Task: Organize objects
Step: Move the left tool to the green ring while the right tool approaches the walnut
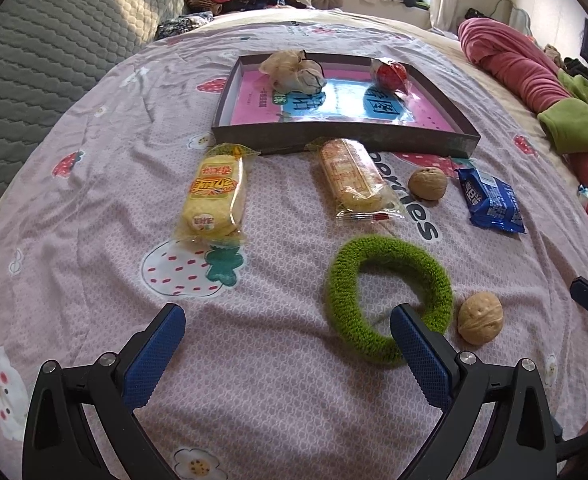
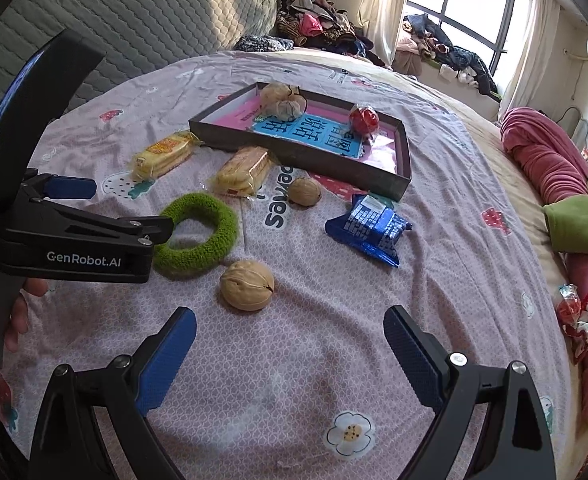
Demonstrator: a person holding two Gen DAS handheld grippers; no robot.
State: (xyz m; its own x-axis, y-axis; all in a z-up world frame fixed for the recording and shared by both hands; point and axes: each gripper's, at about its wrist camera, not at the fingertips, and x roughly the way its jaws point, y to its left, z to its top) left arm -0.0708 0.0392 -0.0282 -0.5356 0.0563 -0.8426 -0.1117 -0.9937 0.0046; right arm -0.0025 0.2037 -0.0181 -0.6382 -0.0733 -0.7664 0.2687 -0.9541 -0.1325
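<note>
Task early-stage, by the look of it. Tray (image 1: 461,142) on bedsheet (image 1: 94,272) holds 2 items: beige cloth bundle (image 1: 294,70) and red wrapped ball (image 1: 389,74). Left outside: yellow snack pack (image 1: 214,196), orange snack pack (image 1: 353,178), blue packet (image 1: 489,200), 2 walnuts (image 1: 479,322) (image 1: 427,183), green knit ring (image 1: 389,296). Left gripper (image 1: 288,322) wide, empty, right pad at ring's near edge; contact unclear. Right gripper (image 2: 290,328) wide, empty, just short of near walnut.

Both wrist views face the tray (image 1: 333,136) low, nearby.
</note>
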